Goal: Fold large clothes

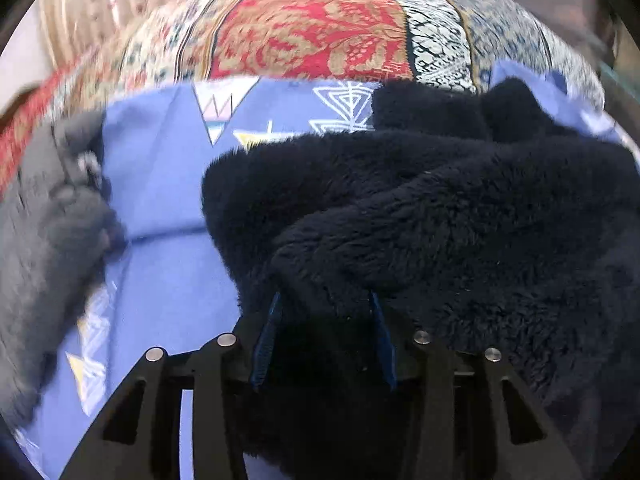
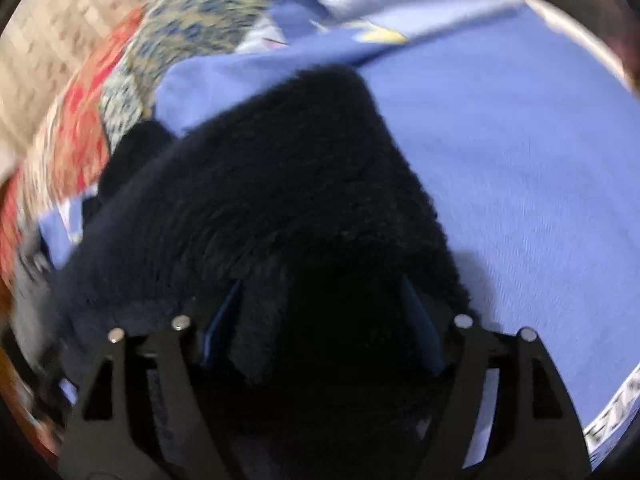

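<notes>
Navy garment point(image 1: 440, 208): thick plush fleece, matt, fuzzy. Blue sheet point(image 1: 168, 184): smooth woven cloth, printed. Upper frame, patchwork quilt point(image 1: 320, 28): patterned cotton. Left hand-held gripper point(image 1: 324, 336): matt black plastic, shiny metal pins.

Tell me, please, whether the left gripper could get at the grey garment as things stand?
Probably not at once: the left gripper is shut on the dark fleece, so it would have to let go first. Otherwise, only bare blue sheet lies between it and the grey garment.

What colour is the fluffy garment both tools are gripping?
Very dark navy, nearly black fleece garment; clearest in the left wrist view.
</notes>
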The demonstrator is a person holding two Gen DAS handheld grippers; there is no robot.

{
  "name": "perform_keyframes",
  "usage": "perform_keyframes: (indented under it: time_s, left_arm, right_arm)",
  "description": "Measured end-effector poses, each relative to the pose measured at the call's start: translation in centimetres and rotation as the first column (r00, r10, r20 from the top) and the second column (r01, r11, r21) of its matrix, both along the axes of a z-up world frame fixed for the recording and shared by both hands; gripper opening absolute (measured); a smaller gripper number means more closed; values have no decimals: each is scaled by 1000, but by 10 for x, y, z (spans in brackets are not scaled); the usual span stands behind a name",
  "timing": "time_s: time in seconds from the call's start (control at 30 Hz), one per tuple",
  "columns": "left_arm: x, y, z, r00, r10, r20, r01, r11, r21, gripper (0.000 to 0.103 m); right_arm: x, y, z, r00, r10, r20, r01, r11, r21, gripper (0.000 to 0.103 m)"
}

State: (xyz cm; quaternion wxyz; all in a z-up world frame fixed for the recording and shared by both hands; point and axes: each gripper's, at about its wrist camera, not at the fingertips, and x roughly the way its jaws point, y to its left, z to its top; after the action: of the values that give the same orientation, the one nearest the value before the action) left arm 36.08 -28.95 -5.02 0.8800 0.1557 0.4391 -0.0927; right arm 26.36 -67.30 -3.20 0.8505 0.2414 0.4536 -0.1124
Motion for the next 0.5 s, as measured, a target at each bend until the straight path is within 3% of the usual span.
perform_keyframes:
  time_s: [0.13, 0.23, 0.33, 0.43, 0.5]
  left_arm:
    - [-17, 3, 17, 1000, 3, 15, -3, 1000, -4, 67]
    - [-59, 15, 42, 997, -29, 69, 30, 999, -17, 67]
    - [-103, 39, 55, 996, -20, 84, 26, 997, -75, 71]
    - [-150, 71, 51, 999, 7, 45, 0, 988, -155, 74]
    - [-183, 93, 37, 999, 10, -46, -19, 979, -201, 74]
  right_arm:
    - [-14, 4, 25, 996, 42, 80, -39, 998, -44, 71]
    - [-55, 9, 47, 976, 63, 207, -52, 997, -60, 71]
    - [-101, 19, 47, 964, 99, 248, -92, 995, -38, 71]
    - [-148, 31, 39, 963, 121, 239, -113, 993, -46, 71]
    - [-180, 44, 34, 966, 131, 222, -112, 989, -96, 71]
